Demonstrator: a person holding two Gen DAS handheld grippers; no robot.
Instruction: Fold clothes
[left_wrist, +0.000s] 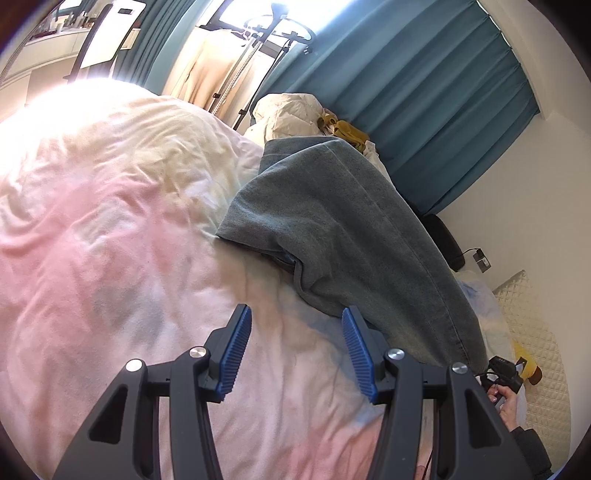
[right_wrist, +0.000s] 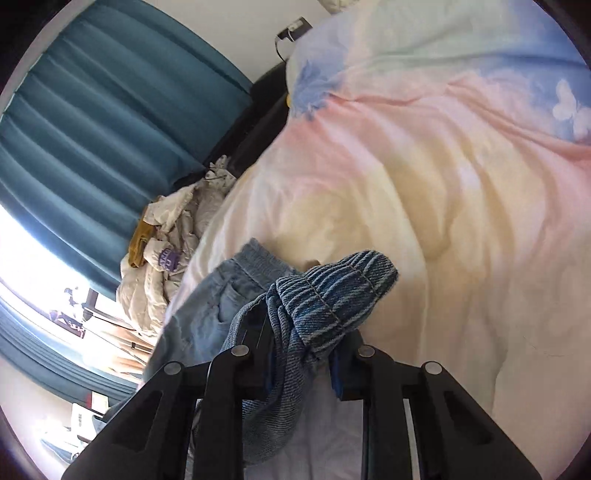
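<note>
A: While the quilt (left_wrist: 110, 229) fills the bed, where are the jeans (left_wrist: 351, 236)?

B: Draped across its far side, one end lifted. My right gripper (right_wrist: 301, 373) is clamped on the gathered waistband (right_wrist: 332, 291).

A: And your left gripper (left_wrist: 297, 354)?

B: Jaws wide, holding nothing, just short of the jeans' near edge. I reckon we're starting the first fold; next I need that edge pinched.

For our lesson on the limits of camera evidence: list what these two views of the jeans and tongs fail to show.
- Right wrist view: the right tongs' pads, covered by the jeans' bunched waistband.
- Left wrist view: the jeans' waistband end, hidden behind the left tongs' frame and cut off low right.
- Left wrist view: the duvet top left, washed out by window glare.
</note>
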